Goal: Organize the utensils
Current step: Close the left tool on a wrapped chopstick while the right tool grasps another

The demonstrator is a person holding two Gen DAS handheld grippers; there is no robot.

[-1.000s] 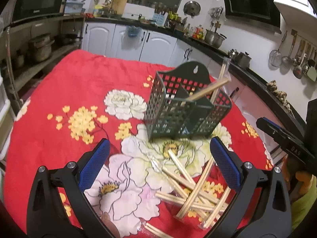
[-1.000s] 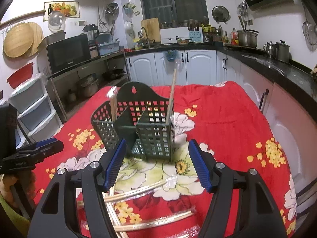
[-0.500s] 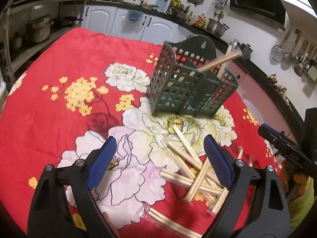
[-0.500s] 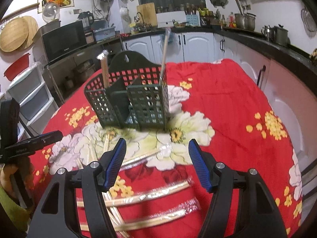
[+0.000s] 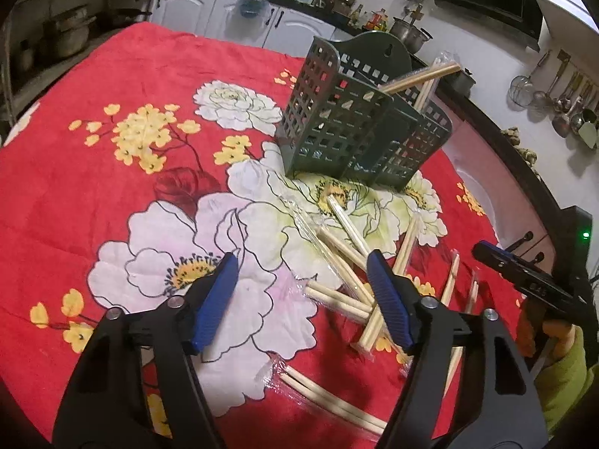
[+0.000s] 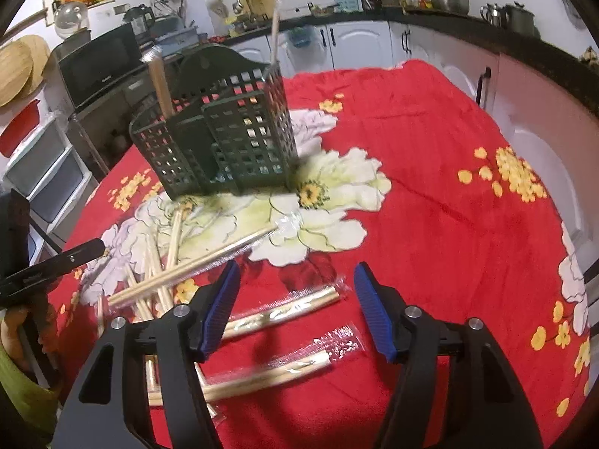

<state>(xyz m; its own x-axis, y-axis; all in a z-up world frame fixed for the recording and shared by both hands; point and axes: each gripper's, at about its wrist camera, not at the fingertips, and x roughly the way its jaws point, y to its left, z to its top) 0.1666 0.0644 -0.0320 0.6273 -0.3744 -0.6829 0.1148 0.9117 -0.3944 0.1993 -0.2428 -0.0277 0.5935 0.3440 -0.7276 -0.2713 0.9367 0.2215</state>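
Observation:
A dark green slotted holder (image 5: 348, 127) (image 6: 224, 142) stands on the red flowered tablecloth (image 5: 93, 187), with wrapped chopsticks (image 5: 423, 78) (image 6: 161, 82) sticking out of it. Several wrapped chopstick pairs (image 5: 344, 258) lie scattered in front of it. My left gripper (image 5: 301, 262) hovers low over this pile. Its jaws are closing, the pads touch nothing, and the sticks lie under the right finger. My right gripper (image 6: 297, 267) hangs over one wrapped pair (image 6: 284, 310). Its jaws are also closing, with that pair below the gap and not pressed.
A second wrapped pair (image 6: 269, 370) lies nearer the right gripper's base. White cabinets (image 6: 359, 45) and a dark counter run behind the table. A microwave (image 6: 101, 63) and plastic drawers (image 6: 41, 172) stand beyond the table's left edge.
Both grippers have sunk toward the chopsticks and tipped further down. The left jaws have narrowed clearly, the right jaws only a little. The holder has not moved.

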